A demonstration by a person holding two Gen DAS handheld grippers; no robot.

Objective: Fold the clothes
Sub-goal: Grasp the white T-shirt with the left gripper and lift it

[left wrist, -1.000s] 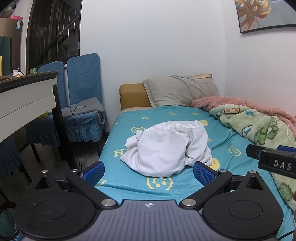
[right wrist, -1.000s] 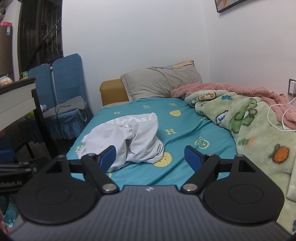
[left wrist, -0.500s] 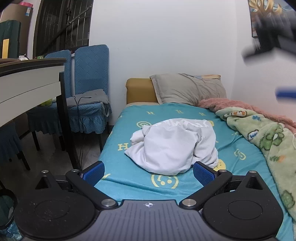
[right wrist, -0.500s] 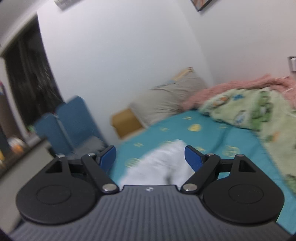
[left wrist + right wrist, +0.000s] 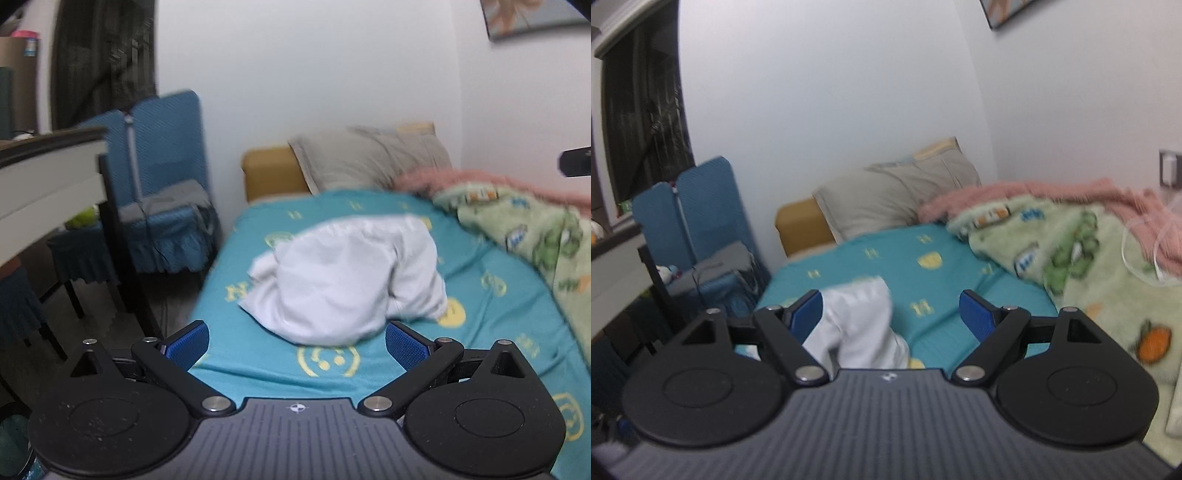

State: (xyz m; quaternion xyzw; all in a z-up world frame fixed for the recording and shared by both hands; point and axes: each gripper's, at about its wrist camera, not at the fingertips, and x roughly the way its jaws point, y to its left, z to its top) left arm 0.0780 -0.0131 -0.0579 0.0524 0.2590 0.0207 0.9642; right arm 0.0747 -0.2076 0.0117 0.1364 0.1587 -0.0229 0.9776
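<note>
A crumpled white garment [image 5: 343, 280] lies in a heap on the teal bed sheet [image 5: 480, 317]. My left gripper [image 5: 297, 341] is open and empty, just short of the heap's near edge. My right gripper [image 5: 892, 314] is open and empty, held above the bed with the white garment [image 5: 857, 325] low between its fingers and partly hidden by the gripper body. A dark part of the right gripper [image 5: 576, 166] shows at the right edge of the left wrist view.
A grey pillow [image 5: 369, 158] lies at the head of the bed. A green cartoon blanket [image 5: 1071, 266] and a pink blanket [image 5: 1052, 192] cover the right side. Blue chairs [image 5: 162, 177] and a white desk [image 5: 48, 184] stand left of the bed.
The right gripper swung upward and is coming back down over the bed. The left gripper moved a little nearer to the white heap. Both stay open.
</note>
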